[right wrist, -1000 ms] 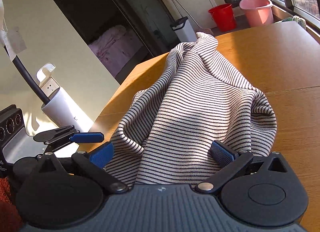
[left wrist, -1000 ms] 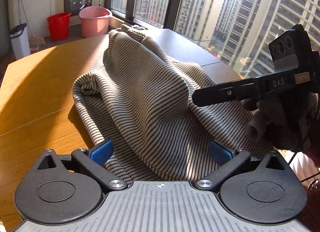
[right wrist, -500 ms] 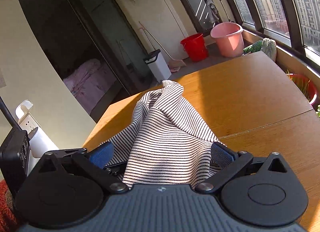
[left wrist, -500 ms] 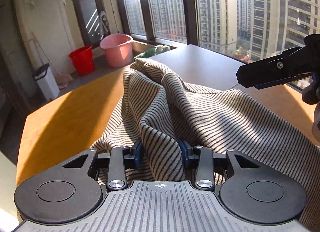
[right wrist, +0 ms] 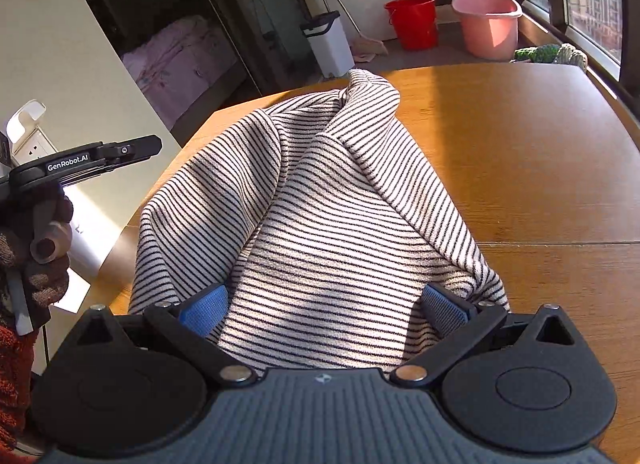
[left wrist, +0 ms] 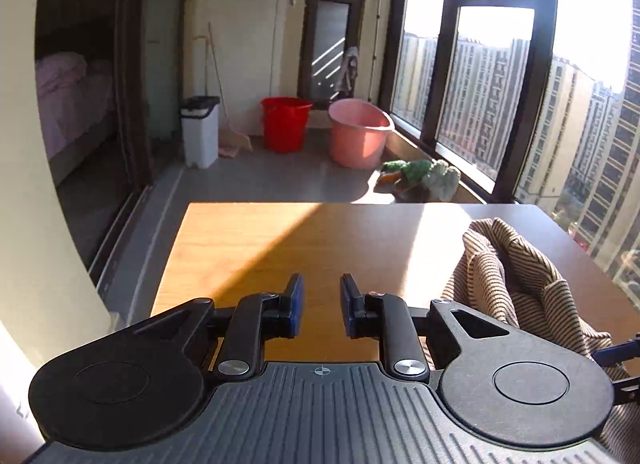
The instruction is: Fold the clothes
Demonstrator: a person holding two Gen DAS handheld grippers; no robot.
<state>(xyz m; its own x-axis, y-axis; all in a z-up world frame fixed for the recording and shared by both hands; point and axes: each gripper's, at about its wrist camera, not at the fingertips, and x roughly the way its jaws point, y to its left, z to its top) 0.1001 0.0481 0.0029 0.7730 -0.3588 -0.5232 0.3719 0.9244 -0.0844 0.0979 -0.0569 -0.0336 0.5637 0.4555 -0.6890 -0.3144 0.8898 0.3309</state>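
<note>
A striped beige-and-black garment [right wrist: 320,204] lies bunched on the wooden table [right wrist: 540,168]. My right gripper [right wrist: 324,308] is wide open, its blue pads on either side of the cloth's near edge, not closed on it. In the left wrist view the garment [left wrist: 520,276] lies to the right. My left gripper [left wrist: 320,304] is above bare table with its jaws narrowly apart and nothing between them. It also shows at the left of the right wrist view [right wrist: 100,156], held in a gloved hand beside the cloth.
The table's far edge [left wrist: 360,204] drops to a floor with a red bucket [left wrist: 285,124], a pink tub [left wrist: 360,136] and a white bin [left wrist: 200,128]. Windows run along the right. A white cylinder [right wrist: 88,240] stands off the table's left side.
My left gripper had closed on a fold of the garment; it has let go and swung left, off the cloth. My right gripper stayed open, and the cloth has settled lower.
</note>
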